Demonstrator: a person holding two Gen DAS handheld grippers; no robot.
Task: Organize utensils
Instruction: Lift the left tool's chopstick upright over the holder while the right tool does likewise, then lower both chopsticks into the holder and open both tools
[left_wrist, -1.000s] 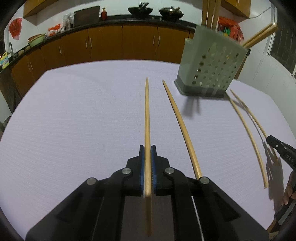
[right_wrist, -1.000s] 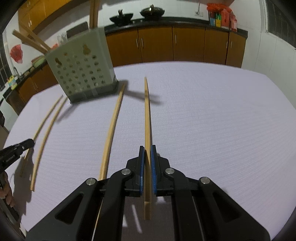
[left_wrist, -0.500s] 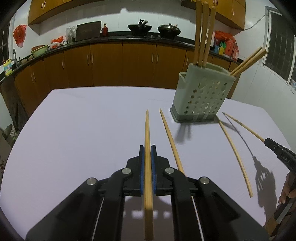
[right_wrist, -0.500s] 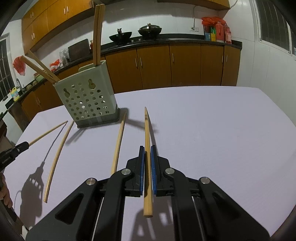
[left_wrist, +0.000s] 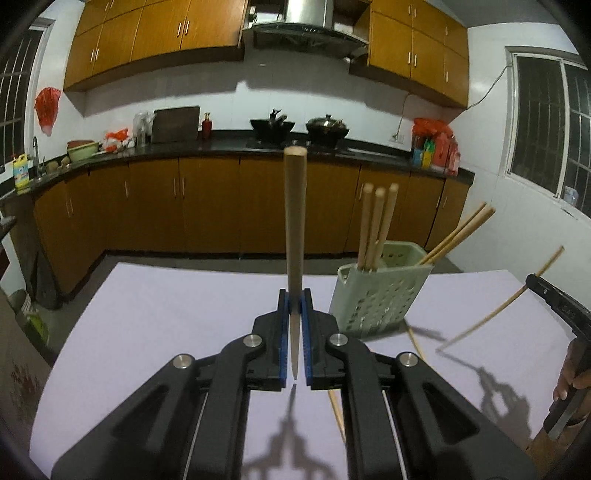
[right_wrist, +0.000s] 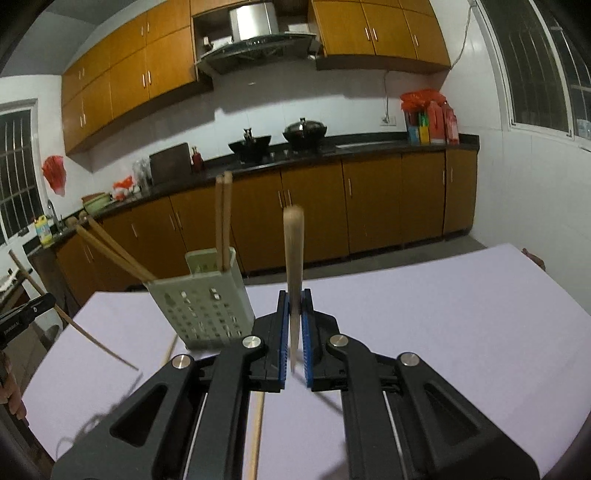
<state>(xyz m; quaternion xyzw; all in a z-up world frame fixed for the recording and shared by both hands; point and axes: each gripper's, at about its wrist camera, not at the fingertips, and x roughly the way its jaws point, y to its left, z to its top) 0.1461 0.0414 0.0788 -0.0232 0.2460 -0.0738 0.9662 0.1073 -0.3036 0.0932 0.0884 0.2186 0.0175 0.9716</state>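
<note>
Fingers (left_wrist: 283, 332) of both grippers clamp one chopstick (left_wrist: 294, 229) each, lifted; next, tip them into the holder (left_wrist: 373, 295) ahead-right.

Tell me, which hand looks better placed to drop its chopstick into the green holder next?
Probably the right: its hand-held gripper, shut on a chopstick, sits just beside the holder. In the left wrist view the holder looks farther off.

Two dark woks (left_wrist: 272, 124) sit on the black countertop (left_wrist: 221, 147) above brown cabinets (left_wrist: 207, 206).
</note>
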